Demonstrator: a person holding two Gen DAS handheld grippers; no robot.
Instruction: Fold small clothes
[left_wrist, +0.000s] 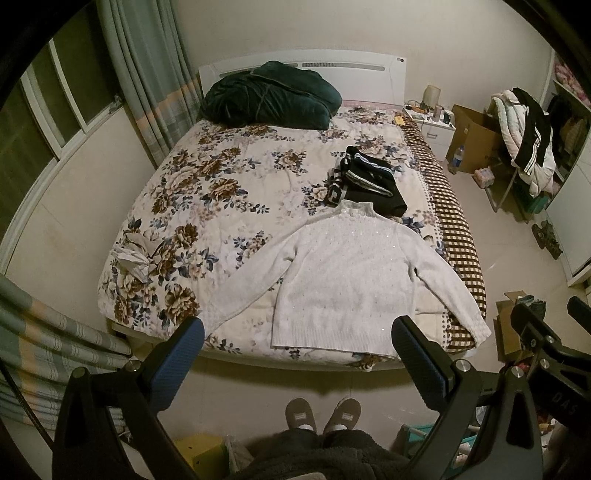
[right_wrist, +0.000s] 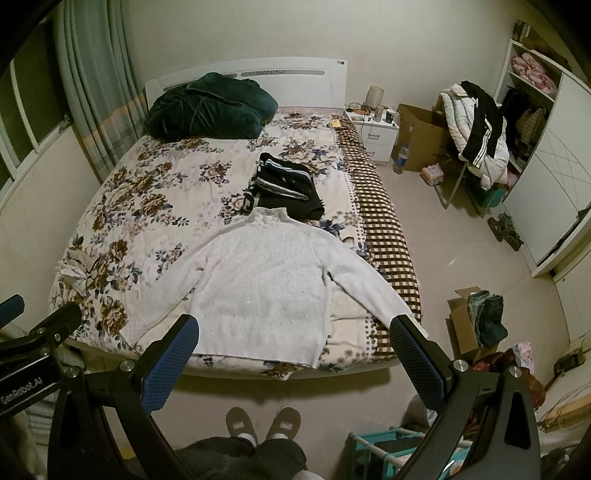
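Observation:
A white knitted sweater (left_wrist: 340, 273) lies flat and spread out on the foot of the bed, sleeves out to both sides; it also shows in the right wrist view (right_wrist: 266, 280). A pile of folded dark clothes (left_wrist: 365, 177) sits just behind its collar, also in the right wrist view (right_wrist: 284, 184). My left gripper (left_wrist: 299, 336) is open and empty, held back above the bed's foot edge. My right gripper (right_wrist: 295, 336) is open and empty, likewise short of the sweater's hem.
The bed has a floral cover (left_wrist: 221, 184) with a dark green blanket (left_wrist: 269, 96) at the headboard. A crumpled small white cloth (left_wrist: 133, 254) lies at the left edge. Cardboard boxes (right_wrist: 465, 328), a clothes-laden chair (right_wrist: 476, 133) and a wardrobe (right_wrist: 550, 206) stand right. Slippered feet (left_wrist: 323, 413) stand below.

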